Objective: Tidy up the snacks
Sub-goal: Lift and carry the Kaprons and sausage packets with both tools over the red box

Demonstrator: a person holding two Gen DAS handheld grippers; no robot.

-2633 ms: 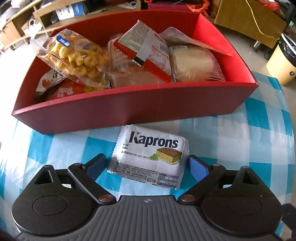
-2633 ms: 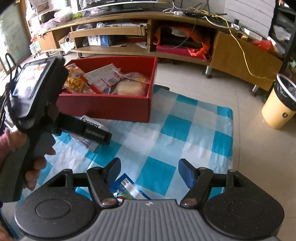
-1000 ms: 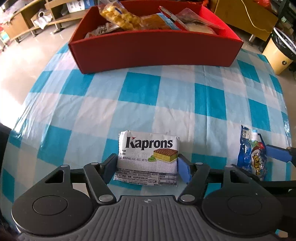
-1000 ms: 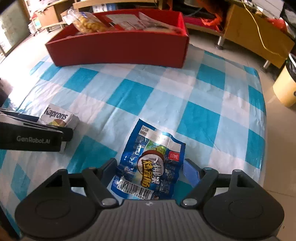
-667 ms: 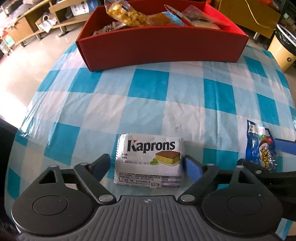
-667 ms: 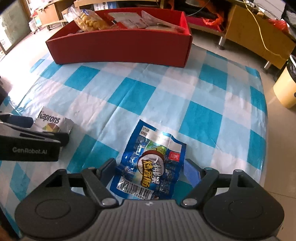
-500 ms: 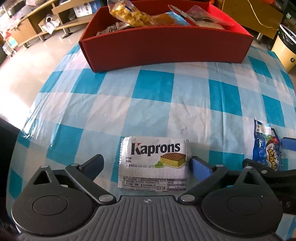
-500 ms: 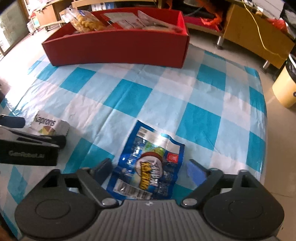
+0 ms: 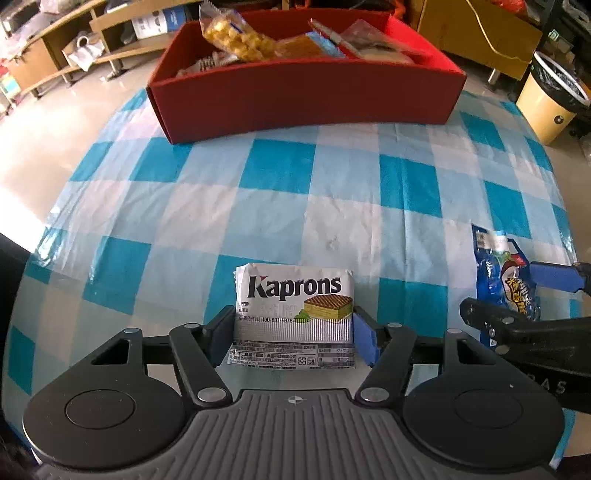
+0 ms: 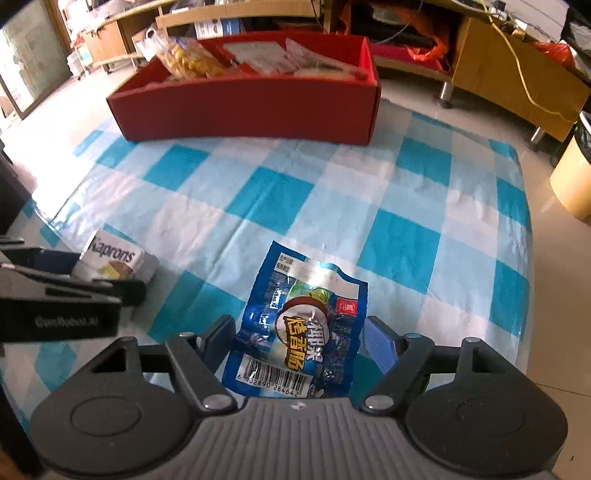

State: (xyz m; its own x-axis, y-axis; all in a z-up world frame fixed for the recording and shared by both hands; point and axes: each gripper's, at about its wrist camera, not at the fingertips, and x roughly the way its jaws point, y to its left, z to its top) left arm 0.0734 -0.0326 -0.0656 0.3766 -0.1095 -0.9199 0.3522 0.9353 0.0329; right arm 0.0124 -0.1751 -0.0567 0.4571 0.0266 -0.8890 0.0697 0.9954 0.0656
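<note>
My left gripper (image 9: 293,334) is shut on a white Kaprons wafer pack (image 9: 293,302), its pads pressing both sides just above the blue checked cloth (image 9: 332,177). My right gripper (image 10: 297,345) is shut on a blue foil snack packet (image 10: 303,321). The packet also shows in the left wrist view (image 9: 502,280), and the Kaprons pack in the right wrist view (image 10: 112,260). A red box (image 9: 306,92) full of snack bags stands at the far edge of the cloth; it also shows in the right wrist view (image 10: 251,107).
A yellow waste bin (image 9: 550,103) stands on the floor to the right of the table. Wooden shelves (image 10: 240,14) and a cabinet (image 10: 517,62) run along the back wall. The cloth's edges drop off left and right.
Both grippers were open around their packs half a second ago and have now closed on them. Earlier the left gripper pulled the Kaprons pack back from the red box.
</note>
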